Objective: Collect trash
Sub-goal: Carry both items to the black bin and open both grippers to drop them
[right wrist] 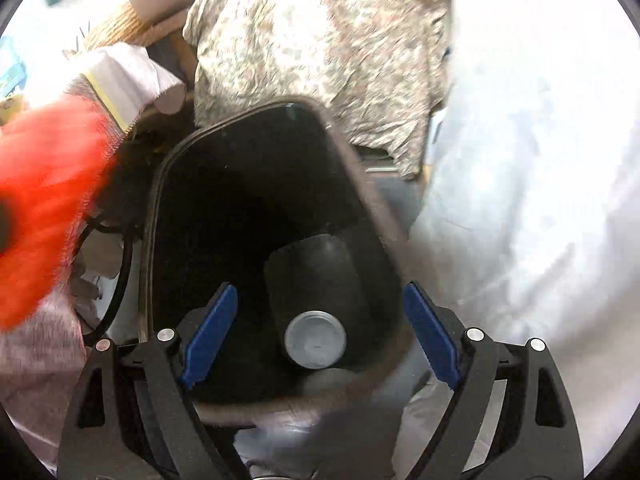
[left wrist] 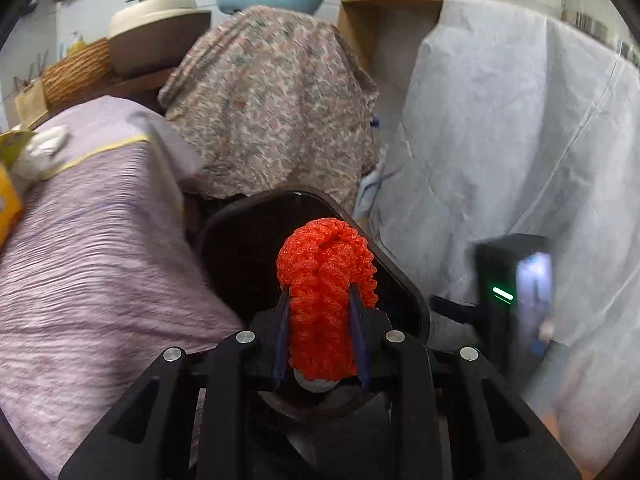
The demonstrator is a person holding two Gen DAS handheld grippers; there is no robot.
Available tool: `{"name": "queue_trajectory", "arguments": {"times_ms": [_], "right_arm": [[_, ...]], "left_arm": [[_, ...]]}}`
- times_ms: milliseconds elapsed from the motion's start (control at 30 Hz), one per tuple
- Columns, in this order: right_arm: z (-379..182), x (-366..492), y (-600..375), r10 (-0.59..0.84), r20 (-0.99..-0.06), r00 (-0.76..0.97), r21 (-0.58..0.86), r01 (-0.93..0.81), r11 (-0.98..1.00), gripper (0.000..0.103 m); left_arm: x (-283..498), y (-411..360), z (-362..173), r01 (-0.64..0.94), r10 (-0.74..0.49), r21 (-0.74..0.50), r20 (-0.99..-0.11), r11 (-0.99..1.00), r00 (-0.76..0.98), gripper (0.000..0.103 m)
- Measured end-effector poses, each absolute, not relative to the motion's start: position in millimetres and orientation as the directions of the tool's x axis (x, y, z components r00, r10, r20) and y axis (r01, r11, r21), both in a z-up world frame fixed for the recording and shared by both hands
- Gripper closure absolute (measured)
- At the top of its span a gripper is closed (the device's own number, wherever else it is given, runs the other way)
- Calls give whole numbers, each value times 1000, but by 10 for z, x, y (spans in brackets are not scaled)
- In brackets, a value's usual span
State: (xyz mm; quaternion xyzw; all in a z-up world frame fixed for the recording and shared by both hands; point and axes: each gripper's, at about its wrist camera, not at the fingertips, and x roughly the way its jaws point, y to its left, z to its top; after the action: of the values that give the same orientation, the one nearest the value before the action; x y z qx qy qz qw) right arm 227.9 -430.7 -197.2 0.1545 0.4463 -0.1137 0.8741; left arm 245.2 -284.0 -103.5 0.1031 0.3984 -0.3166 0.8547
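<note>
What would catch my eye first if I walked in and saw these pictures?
The bright orange-red knitted bundle, clamped in the left tool, hangs just above the dark bin in the middle of the scene. In the right wrist view, a black can lies inside that bin, below the wide-open right tool. Behind stand furniture pieces draped in cloth, notably a floral sheet.

Bright daylight, right view overexposed and motion-blurred, fisheye edges dark and warped.

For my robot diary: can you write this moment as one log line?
left tool: shut on orange scrubber | right tool: open, over black bin | can: in bin
</note>
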Motion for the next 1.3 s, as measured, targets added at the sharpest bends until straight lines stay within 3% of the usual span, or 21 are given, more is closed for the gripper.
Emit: {"name": "queue_trajectory", "arguments": {"times_ms": [467, 567, 700, 767, 967, 1300], "right_arm": [[-1807, 1696, -4467, -154, -793, 589, 117, 395, 911, 19], [-1789, 1667, -4435, -156, -791, 591, 115, 395, 911, 19], [-1778, 1670, -4387, -159, -794, 587, 107, 393, 913, 18], [-1763, 1644, -4357, -164, -791, 590, 100, 389, 916, 19], [-1672, 1608, -4296, -179, -779, 601, 83, 382, 920, 18], [-1397, 1577, -4170, -188, -748, 637, 72, 360, 930, 18]], "left_arm": [[2691, -3306, -1705, 662, -369, -13, -839, 749, 401, 75], [2754, -3347, -1818, 669, -357, -15, -854, 744, 379, 68], [2772, -3320, -1817, 663, -385, -53, -848, 747, 365, 35], [2727, -3307, -1765, 667, -398, -51, -835, 744, 381, 30], [2603, -3257, -1537, 676, -443, -62, -798, 735, 408, 23], [2346, -2867, -966, 670, -521, -110, -724, 734, 452, 22]]}}
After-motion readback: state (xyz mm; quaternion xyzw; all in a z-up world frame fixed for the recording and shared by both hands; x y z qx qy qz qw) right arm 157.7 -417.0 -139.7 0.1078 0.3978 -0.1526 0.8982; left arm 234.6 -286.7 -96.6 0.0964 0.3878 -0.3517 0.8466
